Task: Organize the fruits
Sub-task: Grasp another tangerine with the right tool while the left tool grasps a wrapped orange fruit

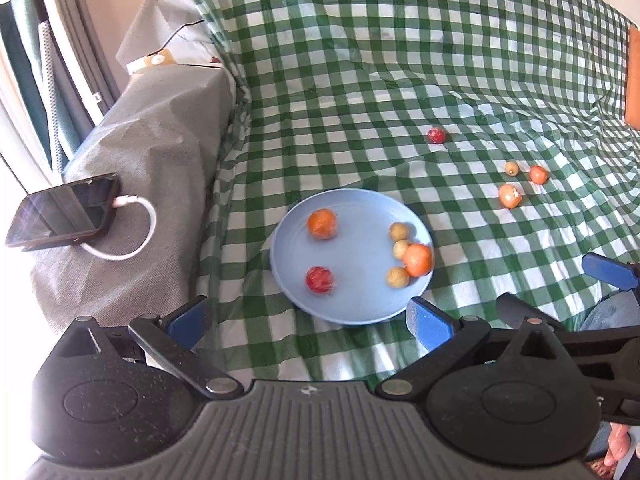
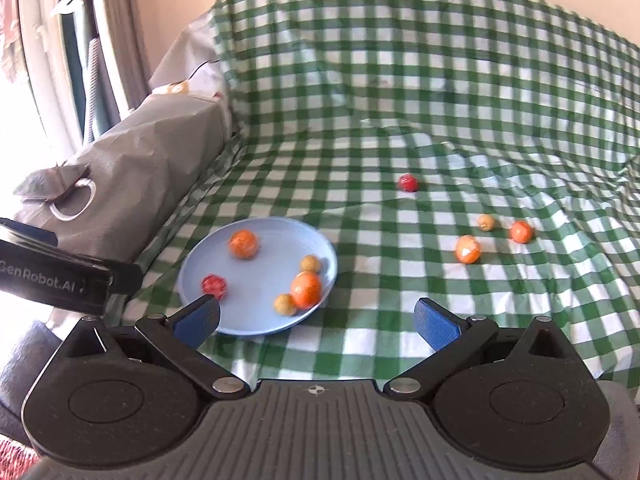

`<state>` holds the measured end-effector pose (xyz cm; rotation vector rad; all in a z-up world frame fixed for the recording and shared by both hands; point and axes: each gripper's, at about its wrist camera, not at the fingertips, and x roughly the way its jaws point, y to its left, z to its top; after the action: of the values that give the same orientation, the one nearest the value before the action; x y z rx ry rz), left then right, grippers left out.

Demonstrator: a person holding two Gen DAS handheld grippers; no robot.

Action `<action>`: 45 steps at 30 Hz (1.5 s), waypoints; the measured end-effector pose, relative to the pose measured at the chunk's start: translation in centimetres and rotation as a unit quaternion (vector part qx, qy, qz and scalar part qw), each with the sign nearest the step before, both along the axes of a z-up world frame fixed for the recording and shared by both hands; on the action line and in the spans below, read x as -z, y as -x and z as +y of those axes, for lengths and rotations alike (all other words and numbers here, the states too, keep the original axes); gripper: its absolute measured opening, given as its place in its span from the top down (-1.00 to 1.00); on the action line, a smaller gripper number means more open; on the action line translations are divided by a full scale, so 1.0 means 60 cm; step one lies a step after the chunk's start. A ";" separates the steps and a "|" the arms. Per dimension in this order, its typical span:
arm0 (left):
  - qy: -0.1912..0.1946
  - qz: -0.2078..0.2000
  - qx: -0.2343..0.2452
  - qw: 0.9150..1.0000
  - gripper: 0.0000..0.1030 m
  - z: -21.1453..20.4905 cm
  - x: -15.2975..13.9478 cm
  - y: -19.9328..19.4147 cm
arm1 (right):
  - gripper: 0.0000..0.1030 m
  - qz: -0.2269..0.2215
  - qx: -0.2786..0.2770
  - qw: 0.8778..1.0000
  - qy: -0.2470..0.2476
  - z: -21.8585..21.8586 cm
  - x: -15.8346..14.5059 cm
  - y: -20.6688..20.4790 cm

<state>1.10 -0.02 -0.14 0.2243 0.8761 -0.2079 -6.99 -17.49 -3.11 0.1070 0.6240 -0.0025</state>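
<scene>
Both claws, left [image 1: 308, 320] and right [image 2: 318, 322], are wide apart, holding nothing. Reach the right one forward-right to the nearest orange [image 2: 467, 249]; squeeze gently.

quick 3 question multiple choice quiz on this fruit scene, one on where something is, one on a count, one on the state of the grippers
1. Where is the phone?
A. on the blue plate
B. on the grey cover left of the checked cloth
C. among the loose fruits

2. How many fruits lie on the checked cloth outside the plate?
A. two
B. four
C. seven

3. What state are the two hand-held grippers in?
A. both open and empty
B. both shut on fruit
C. left shut, right open

Answers:
1. B: the phone, with its white cable plugged in, rests on the grey cover, off the checked cloth.
2. B: a red fruit, a small tan fruit and two orange fruits lie beyond the blue plate.
3. A: the left hand-held gripper and right hand-held gripper both show blue fingers spread wide with nothing between them.
</scene>
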 end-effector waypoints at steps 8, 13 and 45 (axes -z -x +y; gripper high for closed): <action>-0.006 0.020 0.058 0.998 -0.99 -0.126 0.017 -0.048 | -0.99 -0.008 0.109 0.994 0.002 -0.138 0.021 -0.012; 0.014 0.060 0.087 0.994 -0.99 -0.226 0.061 -0.092 | -0.99 -0.004 0.178 0.984 0.003 -0.254 0.055 -0.028; -0.002 0.077 0.195 0.978 -0.44 -0.542 0.279 -0.325 | -0.03 0.013 0.043 0.998 0.036 -0.482 0.281 -0.373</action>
<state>20.59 -32.51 -16.86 0.3882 0.9814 -0.5948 15.39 -46.40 -19.97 0.0641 0.6446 -0.1096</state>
